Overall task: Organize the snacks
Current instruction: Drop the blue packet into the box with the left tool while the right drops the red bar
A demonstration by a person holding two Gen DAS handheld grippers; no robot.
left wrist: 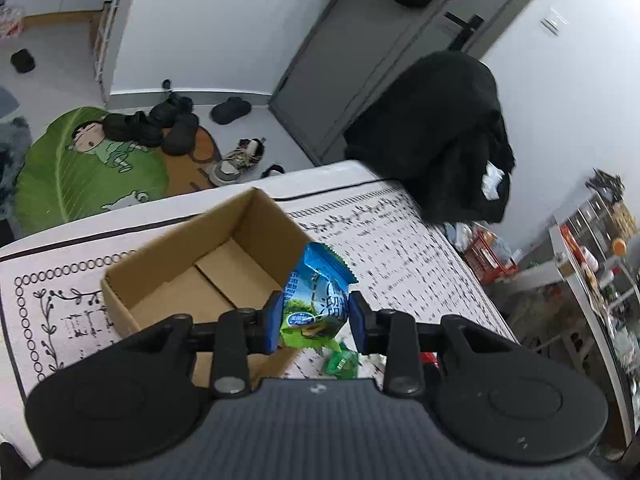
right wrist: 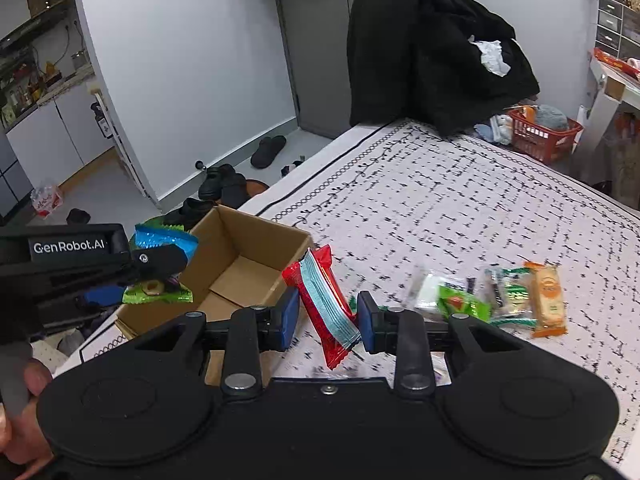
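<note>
Spread across the bed in front of you is a white cover (right wrist: pixel 460 208) printed with black dashes, and on its near corner sits an open cardboard box (left wrist: pixel 208 276) with nothing in it yet: its bare floor shows in both views. That makes it the obvious collecting point, close to both of your hands.

Your left gripper (left wrist: pixel 316 320) has its blue pads pressed against the sides of a blue-and-green snack packet (left wrist: pixel 316 300), which stands upright between them. You hold it lifted at the box's right wall, so a short move leftward should bring it over the opening.

Your right gripper (right wrist: pixel 328 322) carries a red snack bar with a pale blue stripe (right wrist: pixel 324 304). The bar hangs tilted between the pads; the right pad touches it, but a gap seems to show at the left pad, so I cannot tell whether the jaws are truly clamped on it.

Beyond that, to your right, a small cluster of wrapped snacks (right wrist: pixel 492 296) lies on the cover, well apart from the box, waiting to be gathered. A black coat (right wrist: pixel 432 48) is heaped at the far end of the bed, clear of your work.
</note>
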